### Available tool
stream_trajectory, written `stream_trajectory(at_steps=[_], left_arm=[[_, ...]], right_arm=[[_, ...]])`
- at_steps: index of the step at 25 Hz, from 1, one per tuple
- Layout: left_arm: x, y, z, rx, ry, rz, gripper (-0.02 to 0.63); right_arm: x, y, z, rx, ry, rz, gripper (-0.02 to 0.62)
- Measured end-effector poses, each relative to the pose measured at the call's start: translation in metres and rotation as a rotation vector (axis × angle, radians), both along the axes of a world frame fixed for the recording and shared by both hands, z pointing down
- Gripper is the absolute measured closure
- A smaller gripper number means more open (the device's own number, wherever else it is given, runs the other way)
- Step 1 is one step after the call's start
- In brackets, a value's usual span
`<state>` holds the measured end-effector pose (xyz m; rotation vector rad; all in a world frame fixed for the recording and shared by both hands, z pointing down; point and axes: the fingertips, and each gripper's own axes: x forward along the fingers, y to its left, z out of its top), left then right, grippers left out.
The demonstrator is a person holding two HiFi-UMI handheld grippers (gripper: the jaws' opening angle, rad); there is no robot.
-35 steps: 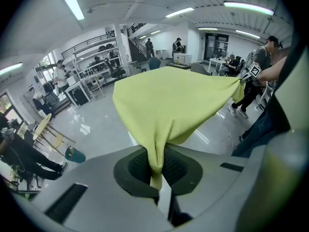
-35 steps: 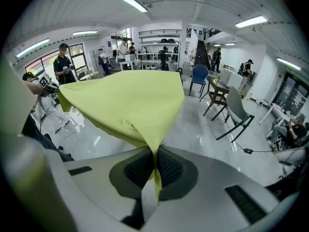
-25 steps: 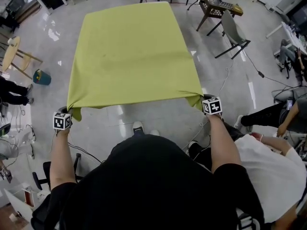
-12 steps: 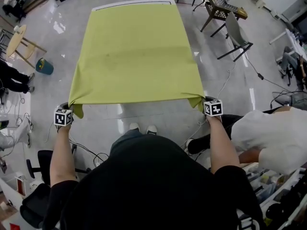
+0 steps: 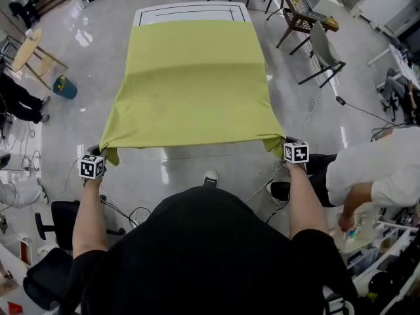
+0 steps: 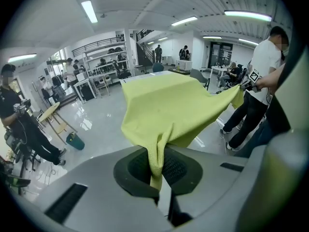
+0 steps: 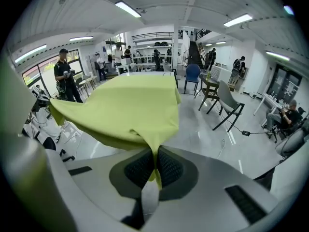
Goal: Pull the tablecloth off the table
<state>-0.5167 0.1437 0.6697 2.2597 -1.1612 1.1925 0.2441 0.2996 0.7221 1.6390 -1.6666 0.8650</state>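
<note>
Left tongs (image 6: 157, 167) are pinching the near left corner of the yellow-green tablecloth (image 5: 190, 90). The cloth is bunching into a narrow fold between the closed jaws. Right tongs (image 7: 153, 170) are doing the same at the near right corner, jaws closed on a thin twist of fabric. The person is holding both out in front, one at each side of the head view.

The tablecloth is stretching taut between the two gripped corners. Its near edge is hanging in the air above the grey floor (image 5: 216, 163). Its far part is lying on the white counter (image 5: 190, 10), and a crease is running across its middle. A strip at the counter's far end is showing bare beyond the cloth.

Around it: a grey chair (image 5: 320, 44) is standing to the right of the counter and a teal bin (image 5: 65, 87) is sitting on the floor to the left. A person in a white shirt (image 5: 371, 172) is bending over near the right arm.
</note>
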Motion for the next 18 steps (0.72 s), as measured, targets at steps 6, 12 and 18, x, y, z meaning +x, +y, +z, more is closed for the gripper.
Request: stream_trajectory(at_steps=[6, 12, 18], left_arm=[[-0.036, 0.016, -0.011, 0.016, 0.018, 0.026, 0.581], [-0.051, 0.022, -0.022, 0.035, 0.027, 0.045, 0.581], [-0.048, 0.01, -0.043, 0.075, 0.044, 0.07, 0.581]], right_arm=[[-0.035, 0.016, -0.02, 0.028, 0.028, 0.026, 0.572], [-0.049, 0.026, -0.044, 0.074, 0.08, 0.049, 0.572], [-0.047, 0.028, -0.076, 0.153, 0.14, 0.094, 0.573]])
